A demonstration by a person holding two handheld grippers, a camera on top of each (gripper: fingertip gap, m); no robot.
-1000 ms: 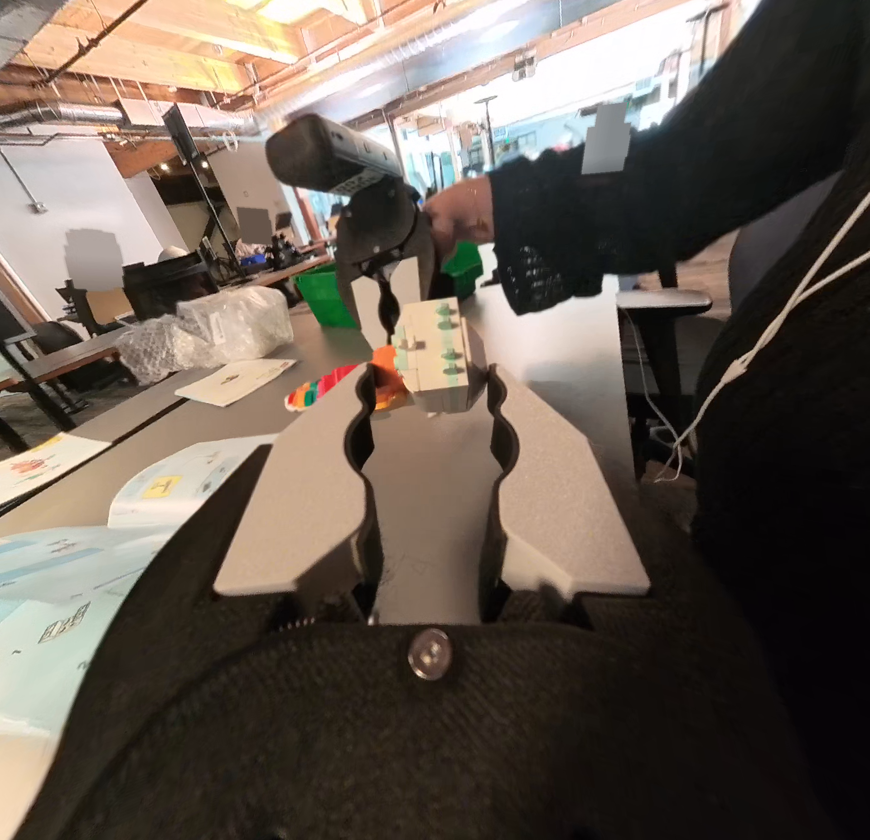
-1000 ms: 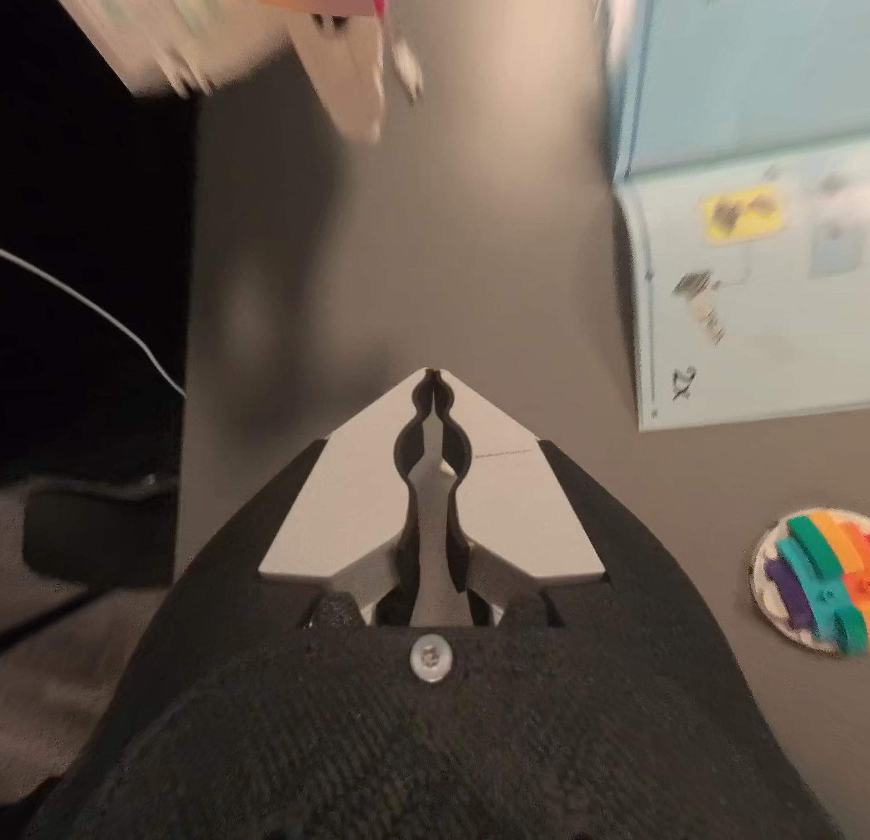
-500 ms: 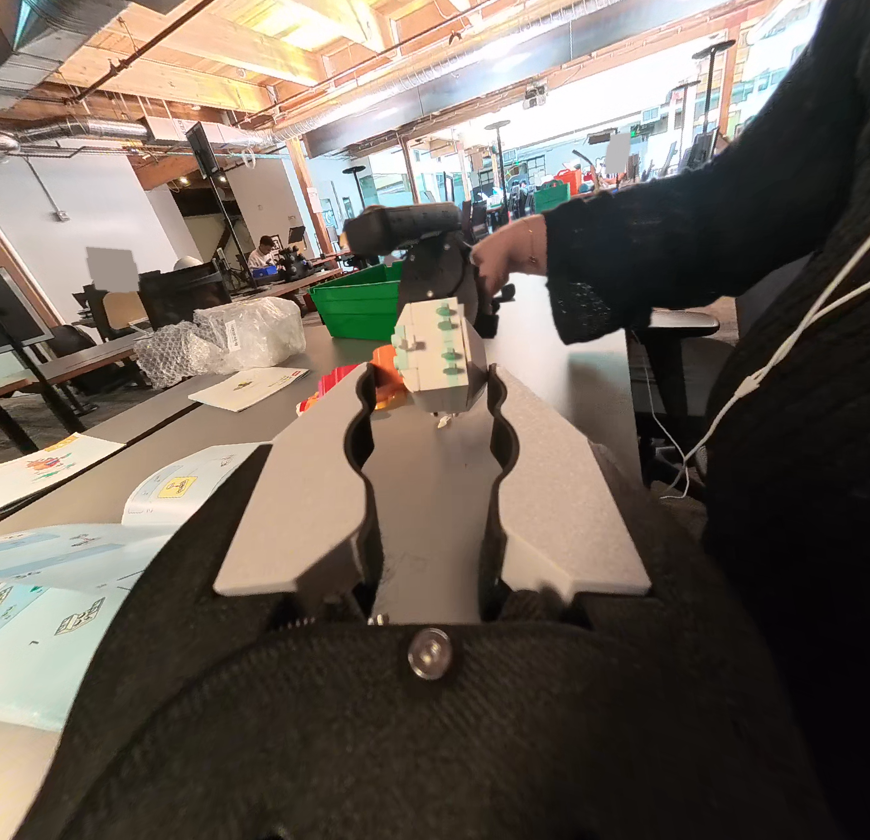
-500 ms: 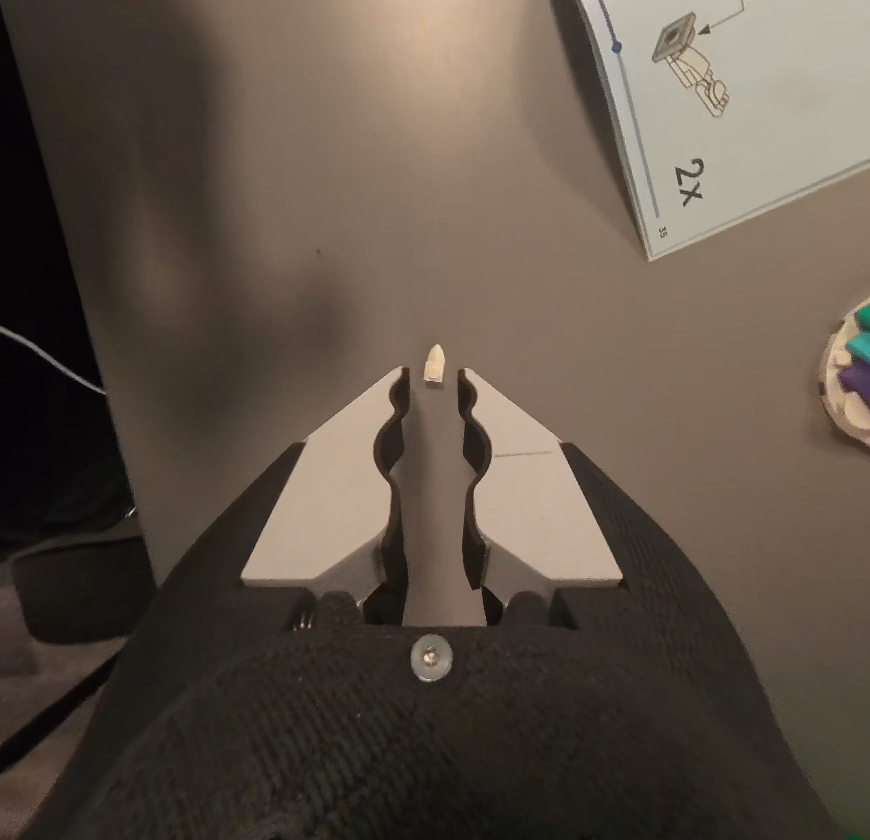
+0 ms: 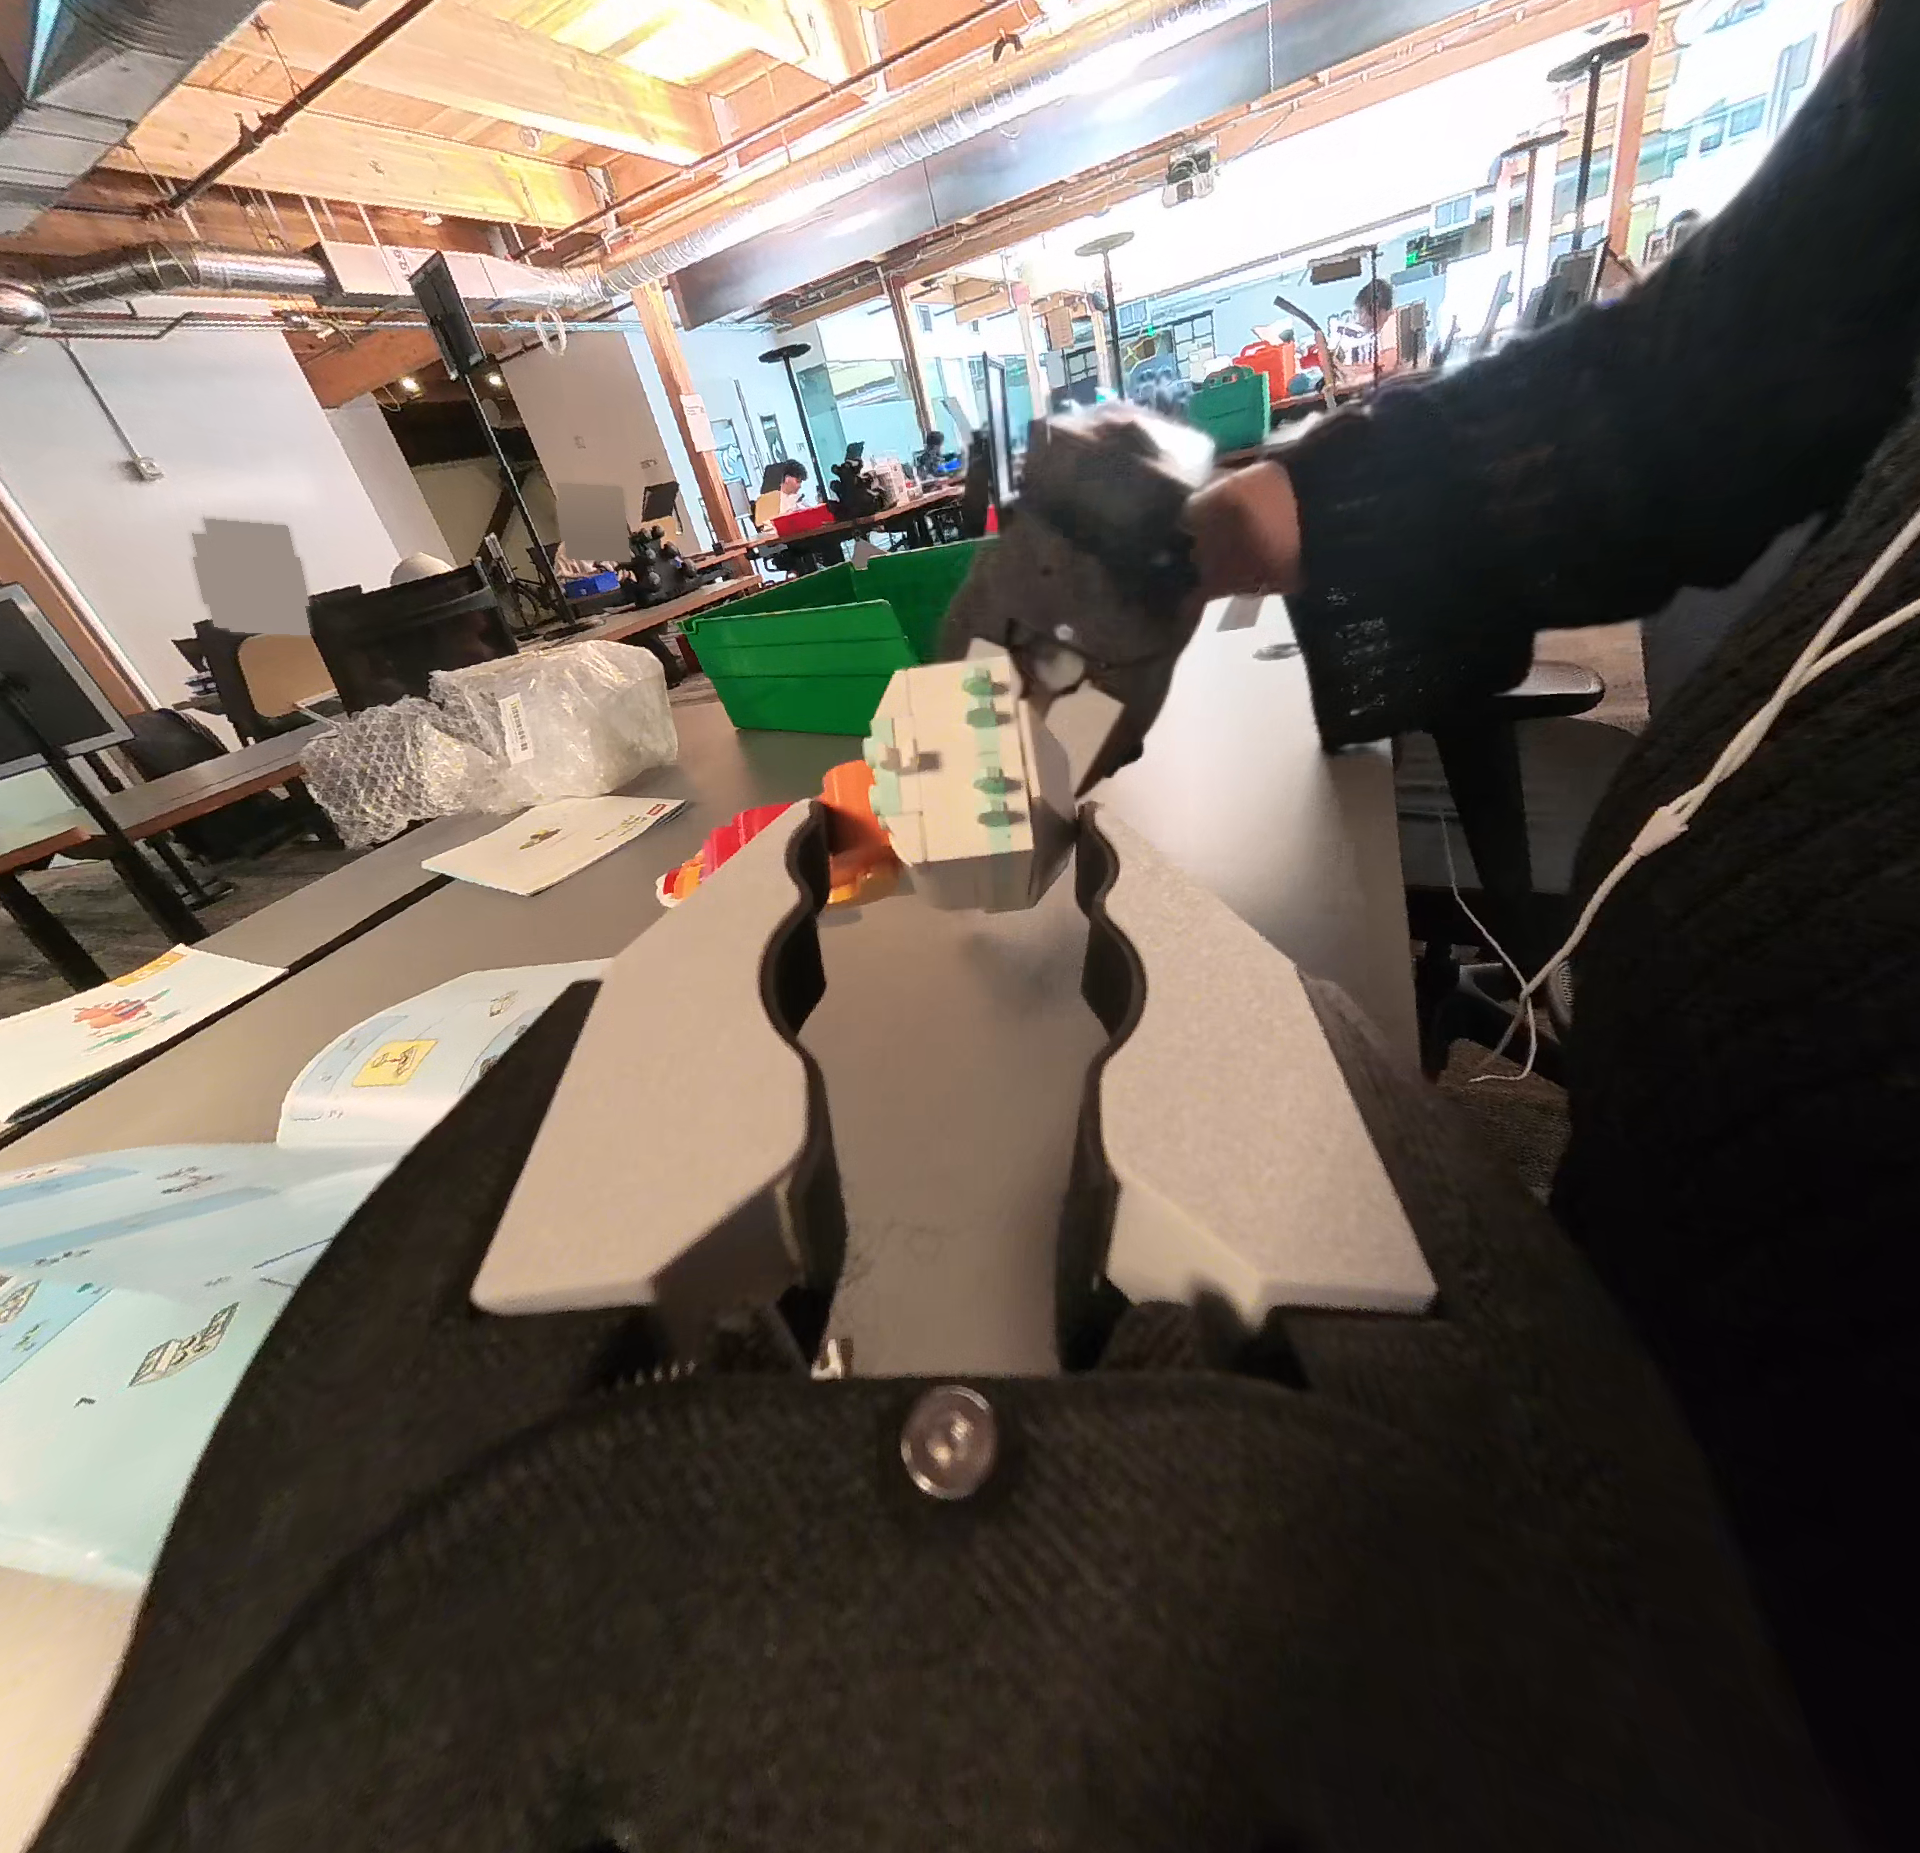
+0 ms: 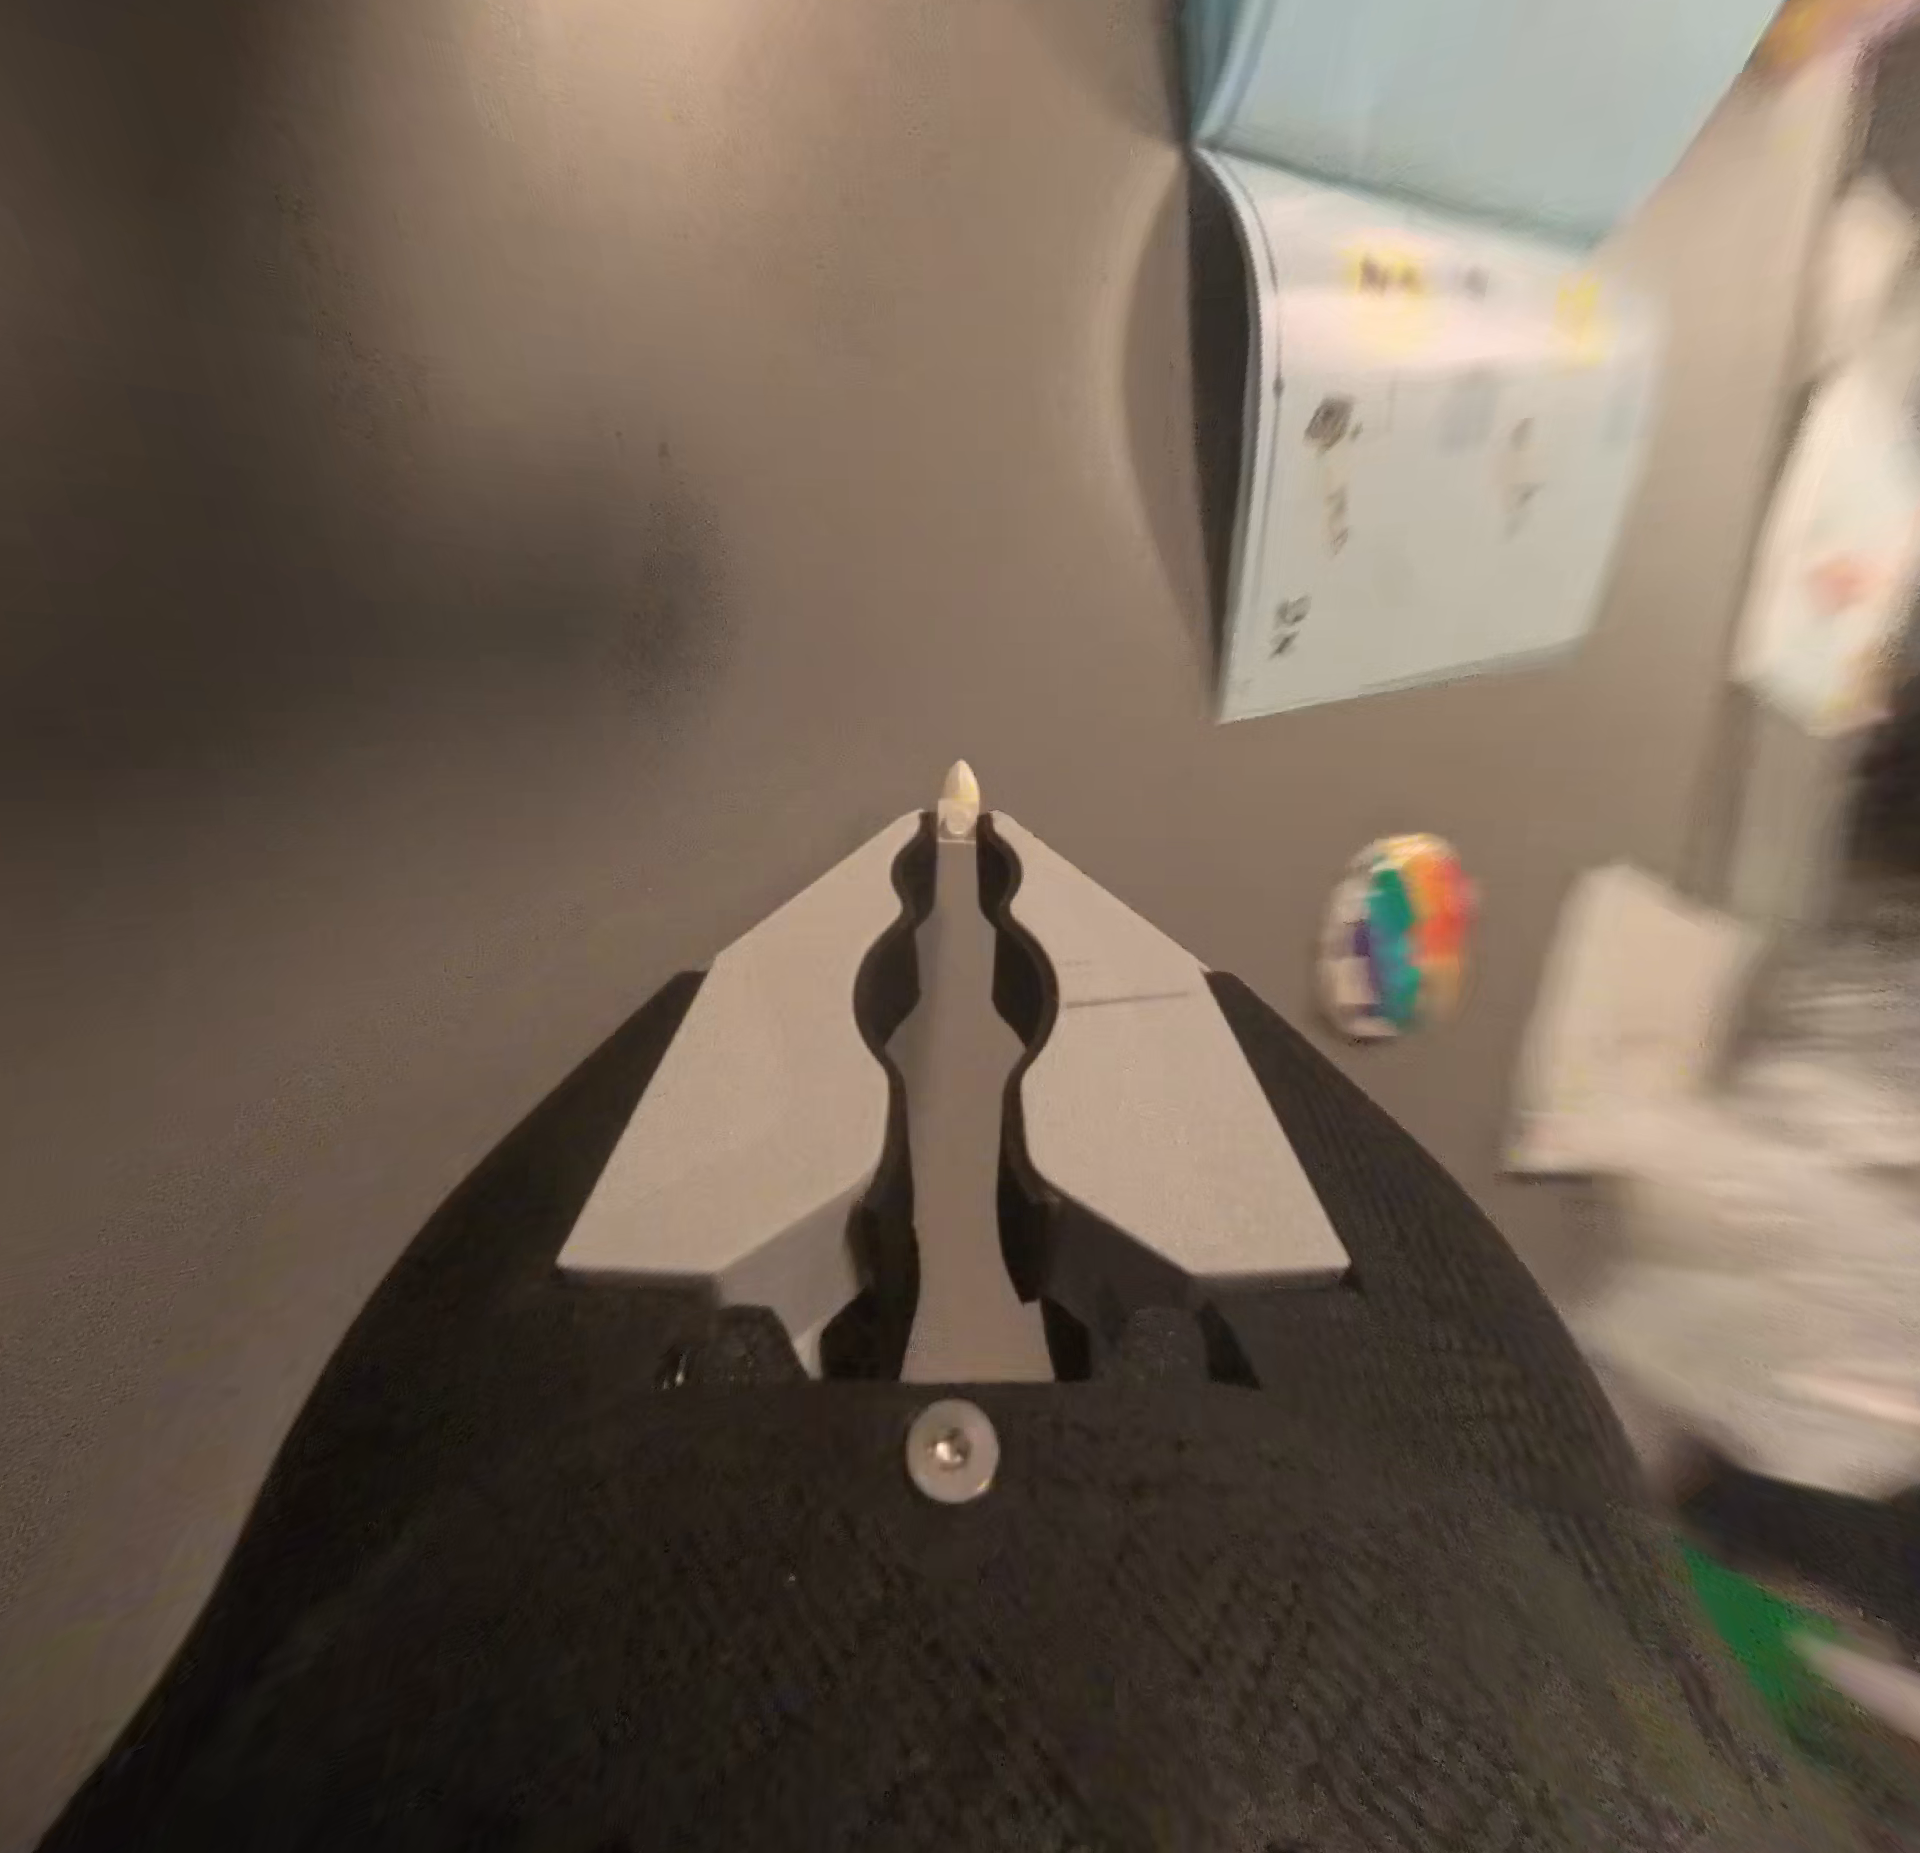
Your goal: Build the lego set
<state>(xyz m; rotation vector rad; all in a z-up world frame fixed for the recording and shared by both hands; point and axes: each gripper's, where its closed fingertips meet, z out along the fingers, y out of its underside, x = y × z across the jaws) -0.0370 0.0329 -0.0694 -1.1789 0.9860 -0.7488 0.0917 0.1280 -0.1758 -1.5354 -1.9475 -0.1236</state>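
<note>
My left gripper (image 5: 948, 829) is shut on a white and pale-teal lego assembly (image 5: 961, 785) with an orange part (image 5: 847, 827) on its left, held above the grey table (image 5: 1226, 847). In the left wrist view my right gripper (image 5: 1099, 764) hangs blurred just behind and right of the assembly, tips pointing down, held by a hand in a black sleeve. In the right wrist view the right gripper (image 6: 957, 818) is shut on a small white pointed piece (image 6: 957, 793) that sticks out past its tips, above the table (image 6: 520, 453).
An open pale-blue instruction booklet (image 6: 1434, 432) lies right of the right gripper, and a round rainbow lego piece (image 6: 1397, 936) sits below it. The left wrist view shows green bins (image 5: 821, 650), bubble wrap (image 5: 499, 733), a white leaflet (image 5: 551, 842) and a chair (image 5: 1517, 691).
The right gripper stood open around the small white piece on the table; it has shut on it and carried it up close to the assembly. The left gripper holds steady.
</note>
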